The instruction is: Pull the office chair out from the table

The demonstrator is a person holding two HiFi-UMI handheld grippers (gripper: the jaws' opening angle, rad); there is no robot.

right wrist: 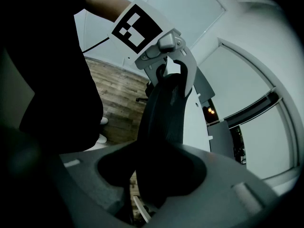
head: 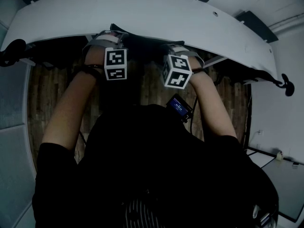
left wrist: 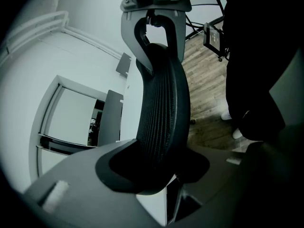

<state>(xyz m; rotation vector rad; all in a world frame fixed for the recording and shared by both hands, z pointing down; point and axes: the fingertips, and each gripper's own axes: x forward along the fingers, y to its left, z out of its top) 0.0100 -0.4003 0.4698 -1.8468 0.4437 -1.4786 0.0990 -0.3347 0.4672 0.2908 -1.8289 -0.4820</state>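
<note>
We've got the office chair (head: 142, 56) tucked against the table (head: 142, 13) edge, its backrest (left wrist: 161, 108) rim running left to right between our hands. Our right gripper (right wrist: 152, 175) bites the rim and our left gripper (left wrist: 152, 170) straddles it loosely. The pull runs straight back toward us.

Grip contact and most of the chair out of sight

In the left gripper (left wrist: 153, 171) view and the right gripper (right wrist: 153, 175) view, the office chair (left wrist: 162, 109) stands between the jaws, yet the spot where the pads would meet its mesh is lost in shadow, and each gripper's body cuts off its lower back. In the head view, the table's (head: 142, 14) near edge covers both pairs of jaws. The person's dark torso (head: 156, 170) hides the seat and base. The screen of a small blue-lit device (head: 178, 107) is too small to read.
</note>
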